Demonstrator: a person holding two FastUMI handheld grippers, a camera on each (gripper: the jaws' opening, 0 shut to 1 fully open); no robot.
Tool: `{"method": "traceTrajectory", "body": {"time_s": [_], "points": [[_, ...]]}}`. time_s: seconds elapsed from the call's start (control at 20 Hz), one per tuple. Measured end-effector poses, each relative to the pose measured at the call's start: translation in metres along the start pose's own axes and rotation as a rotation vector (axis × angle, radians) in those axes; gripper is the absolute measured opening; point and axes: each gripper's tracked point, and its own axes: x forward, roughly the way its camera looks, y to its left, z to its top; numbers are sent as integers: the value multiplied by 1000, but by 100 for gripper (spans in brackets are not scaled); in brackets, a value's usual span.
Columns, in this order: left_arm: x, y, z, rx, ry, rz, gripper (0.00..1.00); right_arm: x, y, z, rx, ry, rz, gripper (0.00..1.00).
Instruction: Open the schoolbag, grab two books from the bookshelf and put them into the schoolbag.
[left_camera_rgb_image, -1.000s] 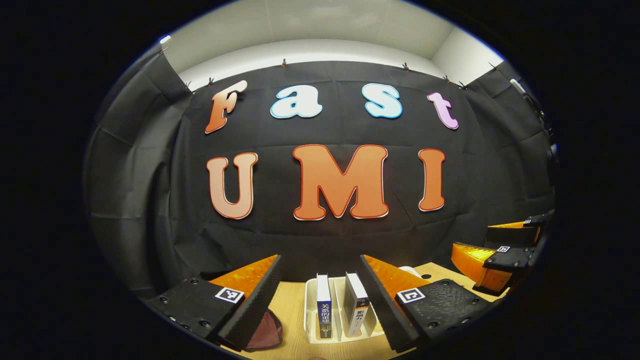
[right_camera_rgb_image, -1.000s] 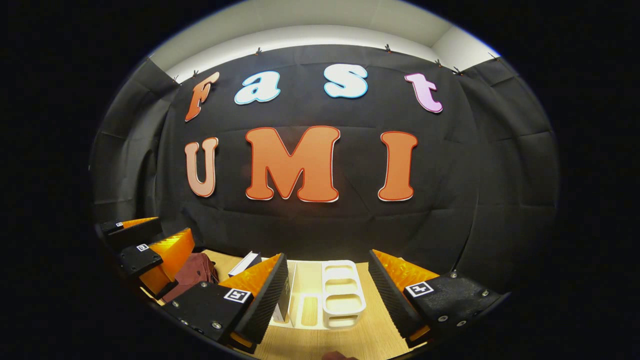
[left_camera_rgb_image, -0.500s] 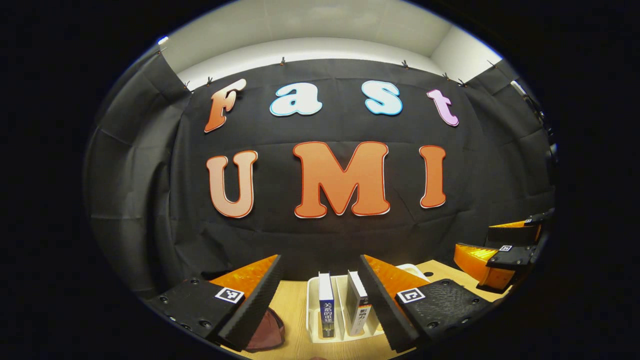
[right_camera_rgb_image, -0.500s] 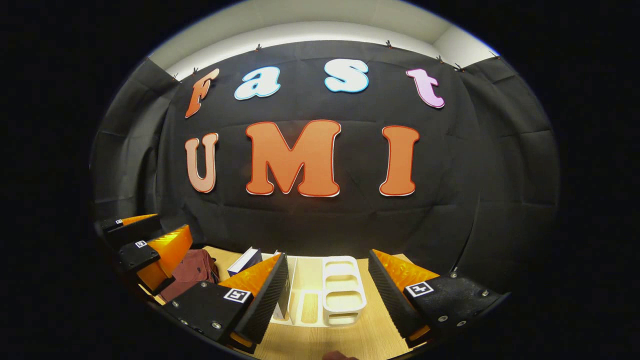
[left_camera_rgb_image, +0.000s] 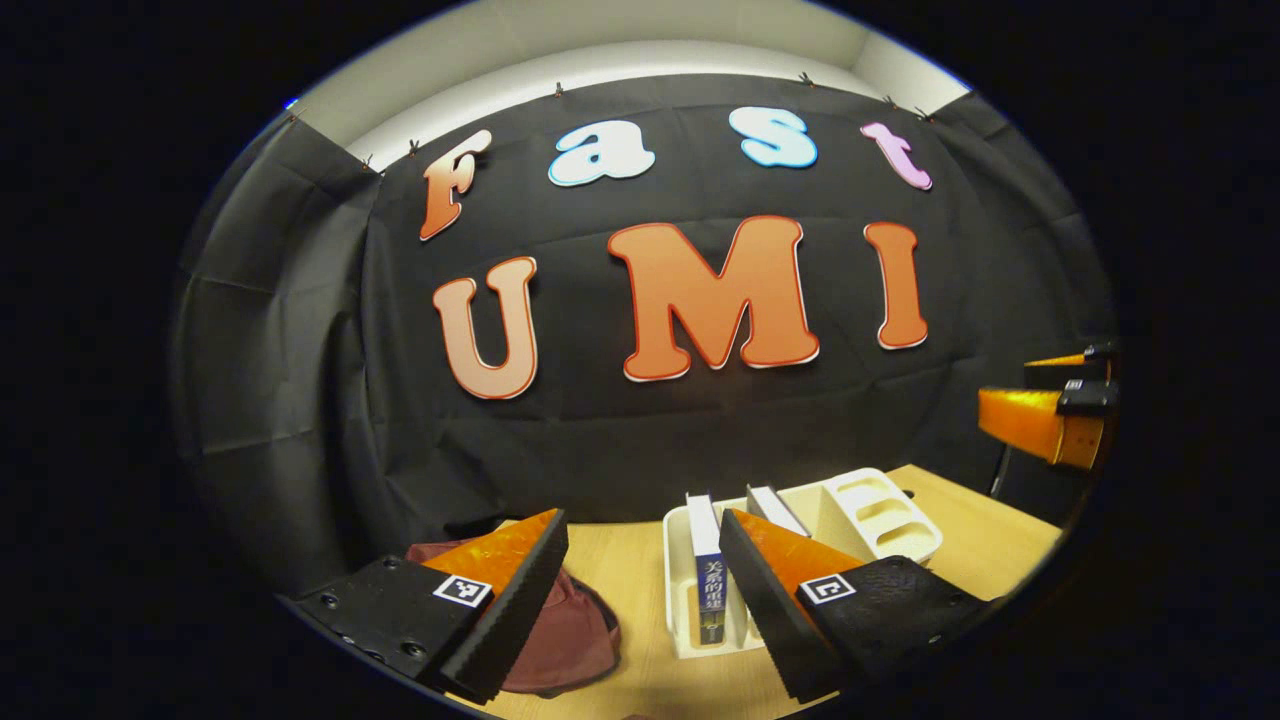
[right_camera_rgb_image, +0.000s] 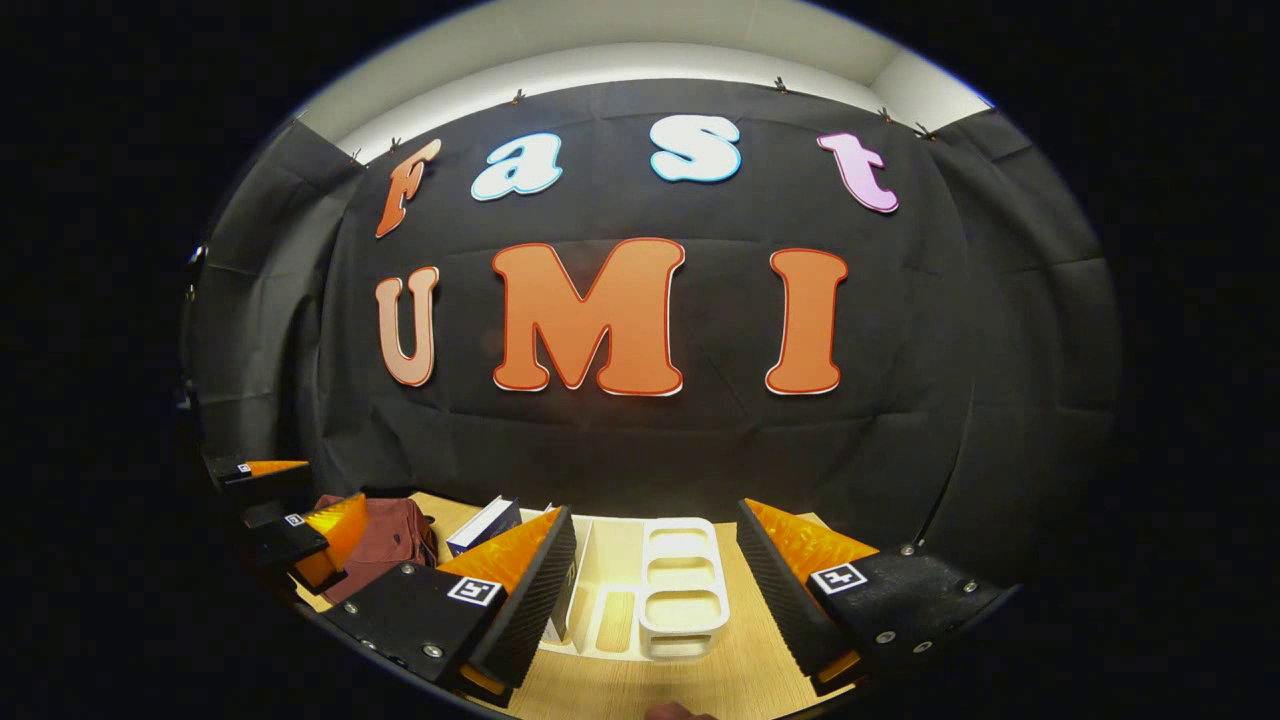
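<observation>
Schoolbag (left_camera_rgb_image: 560, 635) unopened, both books (left_camera_rgb_image: 706, 560) shelved in the rack (right_camera_rgb_image: 680, 590); left tongs (left_camera_rgb_image: 640, 590) and right tongs (right_camera_rgb_image: 655, 600) are held open, empty.

Maroon schoolbag (left_camera_rgb_image: 560, 635) lies slumped on the wooden counter (left_camera_rgb_image: 630, 570), left of a white bookshelf (left_camera_rgb_image: 880, 515). 2 books stand upright in the rack's slots, spines out: 1 w/ a blue-and-white spine (left_camera_rgb_image: 705, 575), 1 beside it (left_camera_rgb_image: 775, 508), partly hidden. Whether the bag is open can't be told.
</observation>
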Motion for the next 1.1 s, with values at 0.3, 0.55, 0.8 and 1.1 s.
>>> {"method": "traceTrajectory", "body": {"time_s": [0.3, 0.55, 0.8, 1.1], "points": [[0, 16, -61, 236, 108, 61, 95, 7, -9, -10, 10, 11, 68, 96], [6, 32, -120, 421, 223, 54, 95, 13, -17, -23, 7, 40, 56, 96], [11, 50, -187, 574, 348, 0, 95, 21, -24, -40, 2, 76, -52, 96], [19, 63, -272, 706, 487, -82, 97, 21, -23, -50, -10, 115, -152, 96]]}}
